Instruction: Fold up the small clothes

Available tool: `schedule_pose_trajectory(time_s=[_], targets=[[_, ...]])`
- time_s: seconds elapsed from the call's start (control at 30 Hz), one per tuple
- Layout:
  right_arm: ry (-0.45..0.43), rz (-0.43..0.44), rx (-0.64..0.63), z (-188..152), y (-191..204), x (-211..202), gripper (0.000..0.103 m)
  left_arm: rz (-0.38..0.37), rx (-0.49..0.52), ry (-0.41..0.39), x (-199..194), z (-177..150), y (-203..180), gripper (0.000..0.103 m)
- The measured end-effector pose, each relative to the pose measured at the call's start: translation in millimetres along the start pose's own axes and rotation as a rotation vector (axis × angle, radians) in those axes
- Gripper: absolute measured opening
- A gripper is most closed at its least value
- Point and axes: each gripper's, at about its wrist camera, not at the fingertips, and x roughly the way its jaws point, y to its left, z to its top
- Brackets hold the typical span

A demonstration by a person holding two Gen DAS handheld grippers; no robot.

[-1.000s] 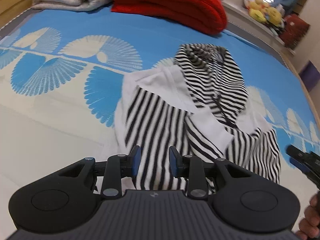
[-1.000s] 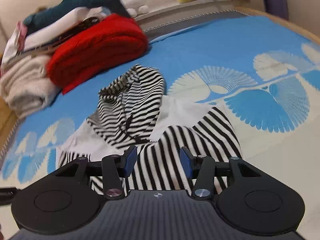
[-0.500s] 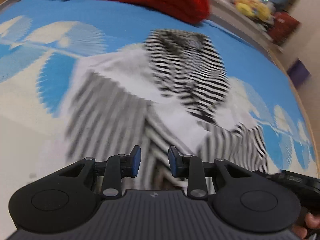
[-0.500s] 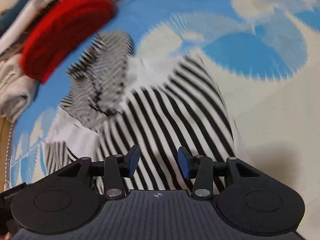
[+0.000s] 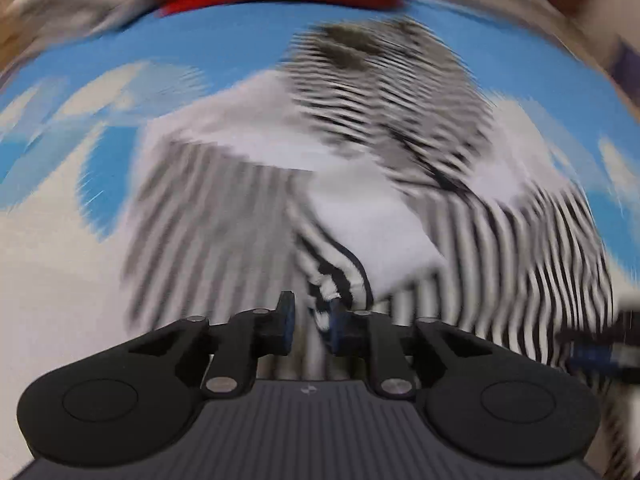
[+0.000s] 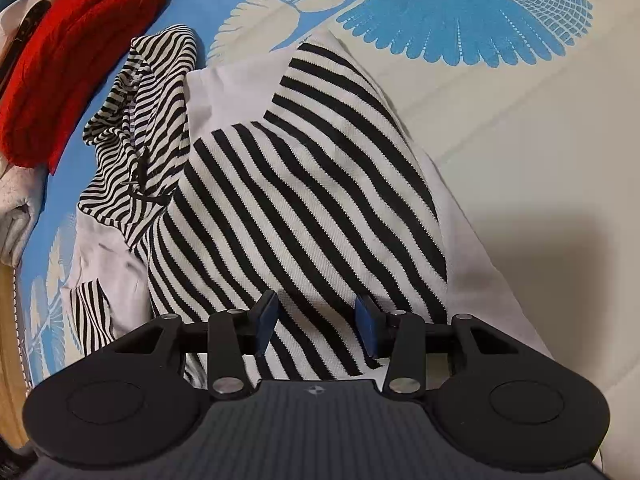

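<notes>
A small black-and-white striped hooded garment (image 6: 296, 208) lies spread on the blue and cream bedsheet (image 6: 540, 140), hood toward the far side. In the blurred left wrist view the garment (image 5: 224, 216) fills the middle, and my left gripper (image 5: 310, 322) is low over its near edge, jaws open, with a striped fold of cloth (image 5: 336, 280) bunched between the fingertips. My right gripper (image 6: 316, 322) is open, its fingertips resting over the striped body near the hem. The right gripper also shows at the right edge of the left wrist view (image 5: 600, 344).
A folded red knit (image 6: 68, 56) lies beyond the hood, with pale folded laundry (image 6: 16, 200) beside it. A wooden bed edge (image 6: 8, 360) runs along the left. Bare sheet lies to the right of the garment.
Both grippers have dropped down and forward onto the garment. The left one now has a fold of striped cloth between its fingers. The right jaws stay wide open.
</notes>
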Motion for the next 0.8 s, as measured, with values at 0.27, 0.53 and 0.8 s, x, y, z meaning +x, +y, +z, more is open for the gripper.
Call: schedule_pose_trajectory(time_s=[0.27,0.53,0.8], targets=[[-0.006,-0.018,0.009,-2,-1,0,0.043,0.128,-0.318,-0.011,-26,8,73,0.045],[-0.028,-0.060,0.012,-2,4,-7,0.043,-0.100,-0.532,0.016,-9,16,112,0.045],[-0.030,-0.080,0.019,2,2,-7,0.043,-0.110,-0.564,0.059,17,9,116,0.006]])
